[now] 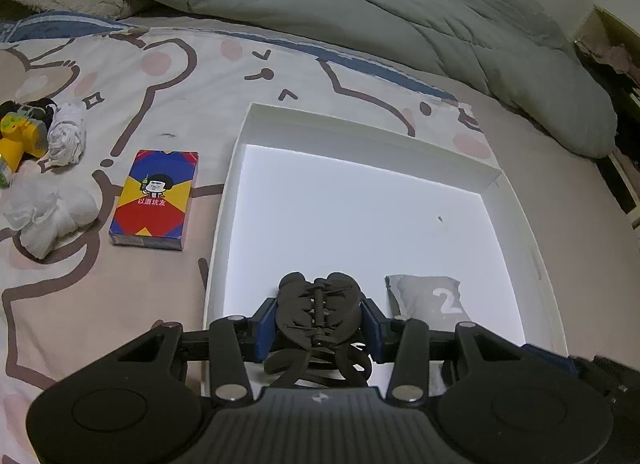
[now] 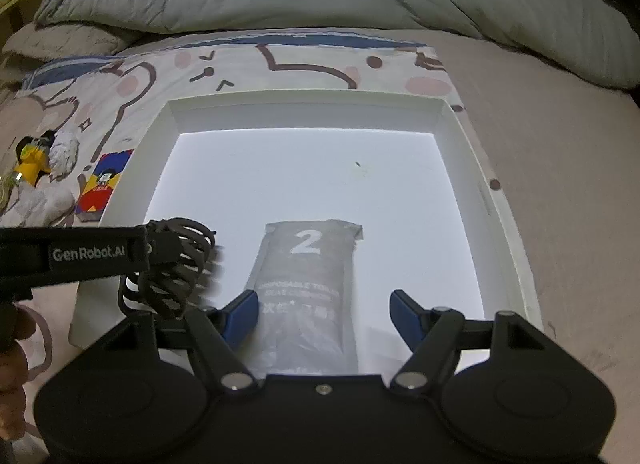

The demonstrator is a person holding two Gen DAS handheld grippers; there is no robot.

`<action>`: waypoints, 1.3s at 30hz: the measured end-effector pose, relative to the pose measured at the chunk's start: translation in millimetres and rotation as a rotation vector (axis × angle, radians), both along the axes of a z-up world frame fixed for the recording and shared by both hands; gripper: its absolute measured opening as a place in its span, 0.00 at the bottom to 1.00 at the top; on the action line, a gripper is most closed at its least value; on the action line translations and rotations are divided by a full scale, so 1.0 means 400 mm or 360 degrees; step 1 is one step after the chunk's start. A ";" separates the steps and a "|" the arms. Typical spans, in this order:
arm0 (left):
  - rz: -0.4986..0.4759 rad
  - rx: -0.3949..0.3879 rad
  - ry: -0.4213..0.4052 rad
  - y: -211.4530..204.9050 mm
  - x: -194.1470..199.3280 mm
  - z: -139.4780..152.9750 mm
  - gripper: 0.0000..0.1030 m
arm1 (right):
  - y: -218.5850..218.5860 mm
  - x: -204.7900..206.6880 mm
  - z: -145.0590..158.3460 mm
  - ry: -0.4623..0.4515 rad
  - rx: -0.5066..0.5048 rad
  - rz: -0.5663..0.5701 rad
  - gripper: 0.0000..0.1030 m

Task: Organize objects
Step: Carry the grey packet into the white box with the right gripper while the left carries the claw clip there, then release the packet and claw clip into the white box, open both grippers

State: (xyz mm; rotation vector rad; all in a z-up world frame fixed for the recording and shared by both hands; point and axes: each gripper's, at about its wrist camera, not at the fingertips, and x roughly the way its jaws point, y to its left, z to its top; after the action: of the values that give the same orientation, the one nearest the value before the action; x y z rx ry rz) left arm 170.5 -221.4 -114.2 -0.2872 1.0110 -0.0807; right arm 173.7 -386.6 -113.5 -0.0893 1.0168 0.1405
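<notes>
Nearest us, our left gripper (image 1: 319,322) clamps a black hair claw clip (image 1: 318,312) over the near edge of the white tray (image 1: 362,129); our right gripper (image 2: 323,314) is spread wide around the grey packet marked 2 (image 2: 308,284), which lies inside the tray at its near side; left of the tray lies a card box (image 1: 154,199); beyond it, crumpled white socks (image 1: 66,139) and a yellow toy (image 1: 20,135); behind the tray, a grey quilt (image 1: 360,3).
</notes>
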 end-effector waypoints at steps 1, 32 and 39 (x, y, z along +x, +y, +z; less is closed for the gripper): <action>0.0005 -0.0003 0.0001 -0.001 0.001 0.000 0.44 | -0.003 0.000 -0.002 0.0002 0.0020 -0.0002 0.71; -0.0031 -0.0107 0.0076 -0.017 0.015 0.002 0.67 | -0.069 -0.005 0.002 0.0077 0.0117 -0.0179 0.49; -0.0097 0.0007 0.0048 -0.013 0.007 0.021 0.67 | -0.064 -0.003 0.002 0.0085 0.0115 -0.0163 0.50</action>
State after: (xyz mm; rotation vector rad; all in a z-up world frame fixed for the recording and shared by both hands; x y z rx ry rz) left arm 173.2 -226.7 -105.9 -0.2545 1.0500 -0.1295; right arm 172.5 -412.3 -112.8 0.0324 1.0665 0.0866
